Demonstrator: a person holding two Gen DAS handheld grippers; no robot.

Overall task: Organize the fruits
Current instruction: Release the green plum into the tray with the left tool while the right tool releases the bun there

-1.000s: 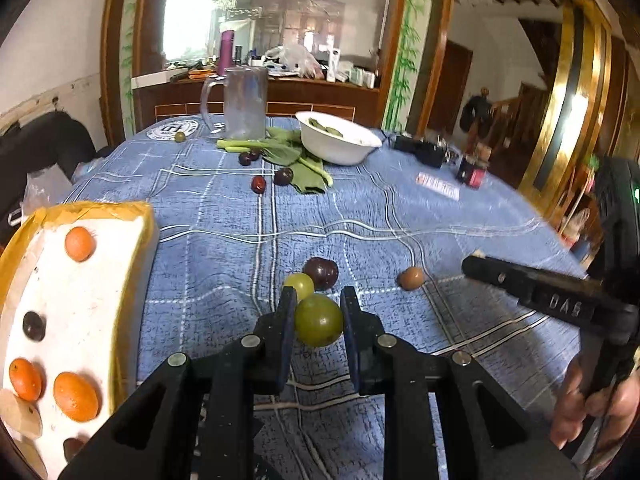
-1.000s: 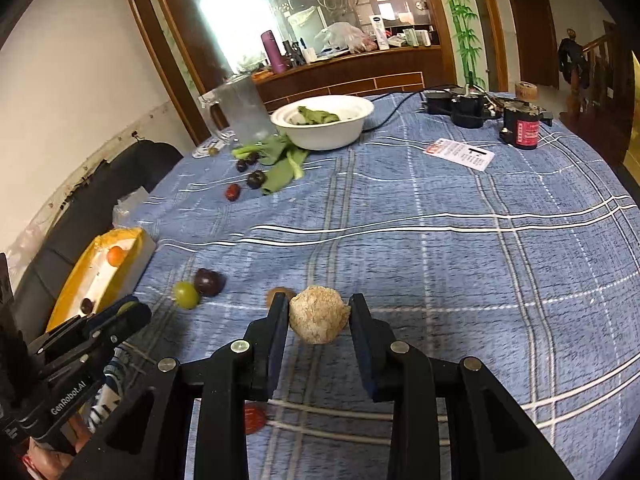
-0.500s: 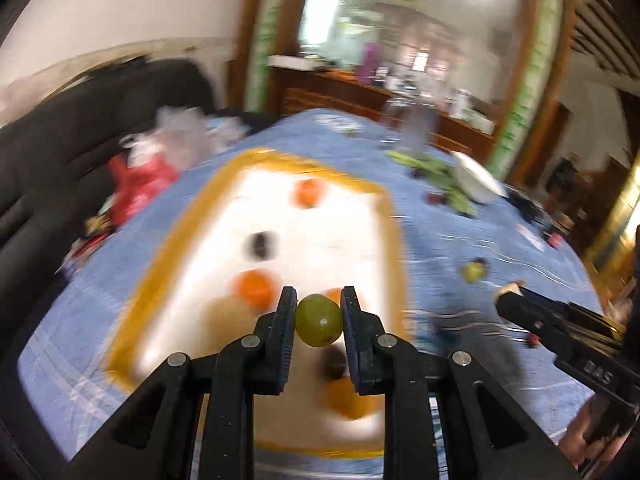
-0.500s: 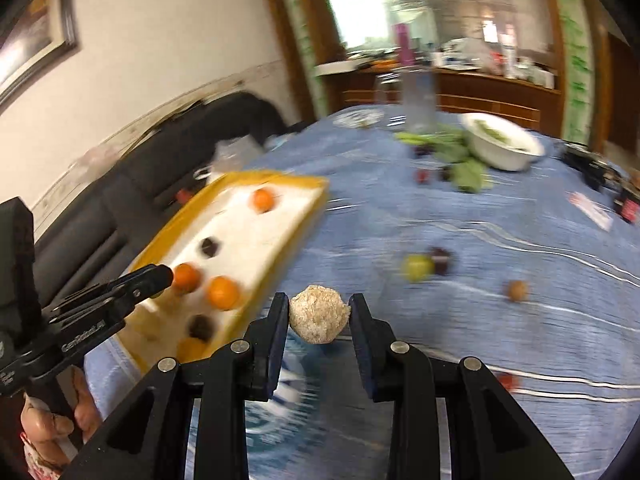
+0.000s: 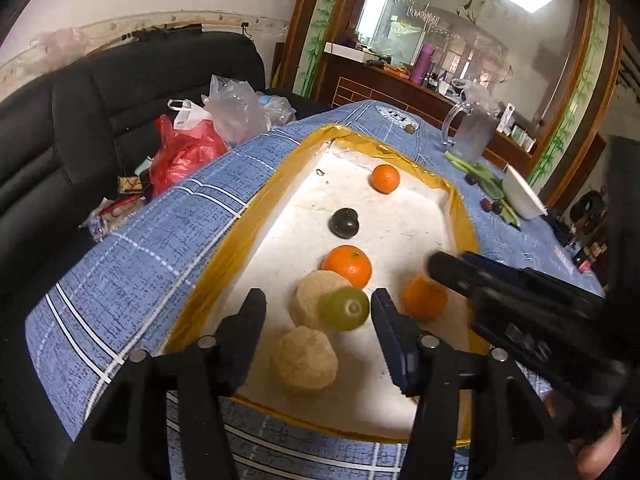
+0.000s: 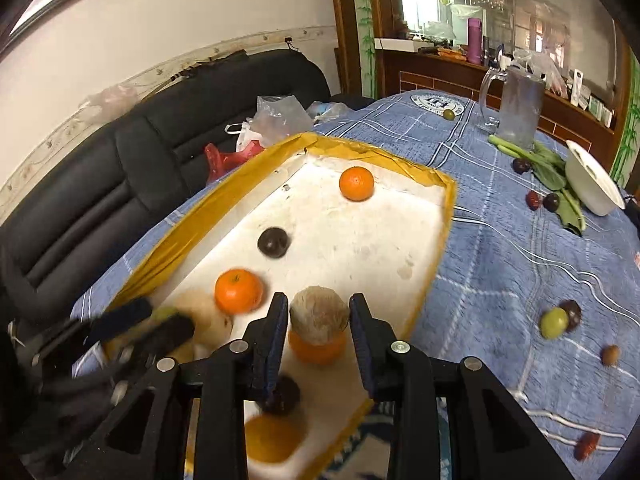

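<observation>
Release underway: left gripper (image 5: pixel 318 308) jaws opening clear of round green fruit (image 5: pixel 345 308), right gripper (image 6: pixel 319 322) freeing rough tan ball-shaped fruit (image 6: pixel 319 319) above yellow-rimmed white foam tray (image 6: pixel 376 236); next, probably, fetch remaining table fruit.

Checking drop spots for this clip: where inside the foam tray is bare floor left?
Bare: the tray floor between the far orange, the dark fruit and the right wall. Crowded: the near end, around the near orange and tan fruits.
</observation>
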